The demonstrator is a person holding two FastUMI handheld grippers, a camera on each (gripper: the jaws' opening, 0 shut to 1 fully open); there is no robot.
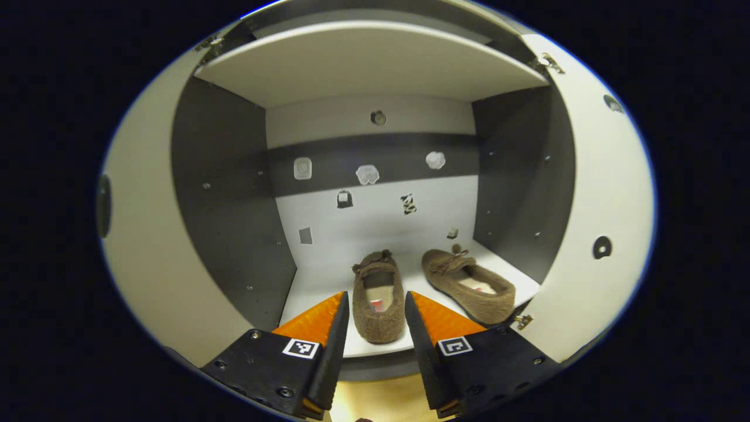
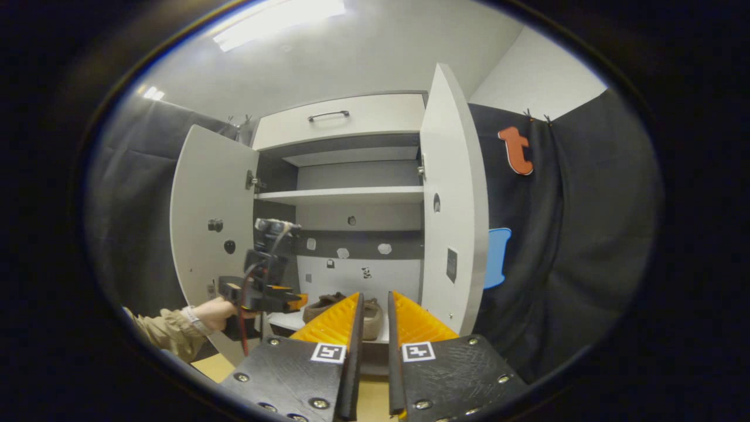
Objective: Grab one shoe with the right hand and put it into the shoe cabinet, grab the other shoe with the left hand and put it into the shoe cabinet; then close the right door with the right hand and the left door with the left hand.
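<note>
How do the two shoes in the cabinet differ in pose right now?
The left shoe lies straight, heel toward the camera, framed between the open left tongs. The right shoe sits angled, its heel turned toward the right door, nearer the side wall. Both are brown, fuzzy slip-ons resting on the bottom shelf, apart from each other.

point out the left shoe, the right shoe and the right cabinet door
left shoe (image 1: pixel 379 305): left gripper view, on its insole opening.
right shoe (image 1: pixel 469 285): left gripper view, on its fuzzy side.
right cabinet door (image 2: pixel 454 205): right gripper view, on its inner face.
</note>
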